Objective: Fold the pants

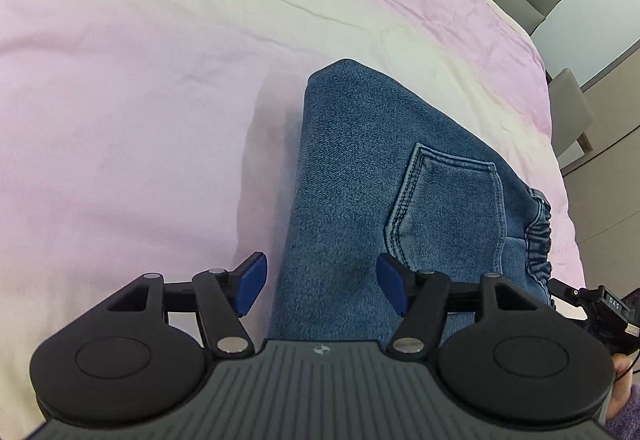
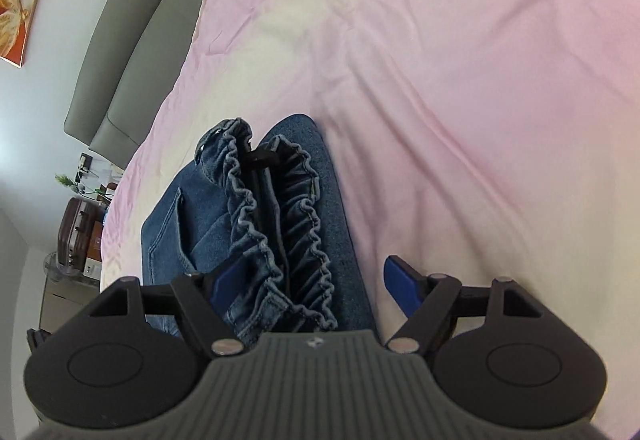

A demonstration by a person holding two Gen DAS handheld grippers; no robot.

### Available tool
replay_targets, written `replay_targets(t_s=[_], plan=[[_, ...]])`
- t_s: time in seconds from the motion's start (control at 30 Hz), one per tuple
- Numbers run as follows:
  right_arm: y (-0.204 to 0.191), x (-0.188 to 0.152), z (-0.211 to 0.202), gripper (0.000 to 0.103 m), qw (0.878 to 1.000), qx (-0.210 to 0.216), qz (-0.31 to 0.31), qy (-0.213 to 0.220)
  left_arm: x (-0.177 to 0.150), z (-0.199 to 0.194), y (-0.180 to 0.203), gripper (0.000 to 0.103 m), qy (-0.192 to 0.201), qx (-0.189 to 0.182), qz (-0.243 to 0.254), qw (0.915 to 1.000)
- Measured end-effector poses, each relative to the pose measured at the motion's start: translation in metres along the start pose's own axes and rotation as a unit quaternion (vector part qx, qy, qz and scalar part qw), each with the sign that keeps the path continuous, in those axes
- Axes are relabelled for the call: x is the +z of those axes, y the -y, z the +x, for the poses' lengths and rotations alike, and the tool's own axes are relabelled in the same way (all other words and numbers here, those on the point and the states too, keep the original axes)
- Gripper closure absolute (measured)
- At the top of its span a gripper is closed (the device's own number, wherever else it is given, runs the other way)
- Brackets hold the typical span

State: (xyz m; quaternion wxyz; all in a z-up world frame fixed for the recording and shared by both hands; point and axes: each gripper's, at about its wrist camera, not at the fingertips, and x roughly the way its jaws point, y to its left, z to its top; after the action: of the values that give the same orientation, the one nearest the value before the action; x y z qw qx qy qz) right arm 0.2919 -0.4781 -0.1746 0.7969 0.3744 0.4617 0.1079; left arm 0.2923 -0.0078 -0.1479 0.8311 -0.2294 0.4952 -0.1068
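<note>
The blue denim pants with the gathered elastic waistband (image 1: 360, 176) lie already doubled into a compact bundle on the pale pink bedsheet (image 1: 140, 100), near the side of the bed where the grey padded headboard (image 2: 120, 52) runs. I hold my left gripper (image 1: 322, 288) low over the near end of the bundle, its blue-padded fingers (image 1: 252, 282) spread wide and gripping nothing; one finger sits over the bare sheet beside the folded edge and the other over the denim close to the stitched back pocket (image 1: 448, 208), so I judge I am straddling that edge, ready to pinch it or press it flat. My right gripper (image 2: 310, 290) is likewise wide open and empty. It hovers above the ruffled waistband (image 2: 280, 224), which stands bunched and raised, not lying flat, with one blue finger tucked against the denim and the other over the sheet. The waistband faces this claw because it is the loose, springy end, and I think it needs settling before the fold counts as tidy. A dark thin part pokes up among the ruffles; I cannot tell what it is.
</note>
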Motion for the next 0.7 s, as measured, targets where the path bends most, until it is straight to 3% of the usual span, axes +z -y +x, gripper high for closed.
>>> replay_targets(t_s=[0.17, 0.37, 0.43, 0.57, 0.7], plan=[[0.006, 0.014, 0.016, 0.03, 0.999, 0.028, 0.012, -0.028, 0.005, 0.017, -0.003, 0.029, -0.017, -0.011, -0.001, 0.9998], [0.006, 0.018, 0.035, 0.031, 0.997, 0.049, 0.003, -0.059, 0.007, 0.026, -0.016, 0.022, -0.028, -0.029, -0.011, 0.9991], [0.0, 0.018, 0.047, 0.036, 0.997, 0.04, -0.017, -0.065, 0.008, 0.027, -0.016, 0.025, -0.031, -0.032, -0.01, 0.999], [-0.008, 0.019, 0.057, 0.043, 0.997, 0.029, -0.038, -0.068, 0.011, 0.028, -0.016, 0.044, -0.034, -0.042, -0.009, 0.9985], [-0.016, 0.019, 0.058, 0.049, 0.996, 0.021, -0.05, -0.069, 0.011, 0.025, -0.011, 0.05, -0.034, -0.029, -0.003, 0.999]])
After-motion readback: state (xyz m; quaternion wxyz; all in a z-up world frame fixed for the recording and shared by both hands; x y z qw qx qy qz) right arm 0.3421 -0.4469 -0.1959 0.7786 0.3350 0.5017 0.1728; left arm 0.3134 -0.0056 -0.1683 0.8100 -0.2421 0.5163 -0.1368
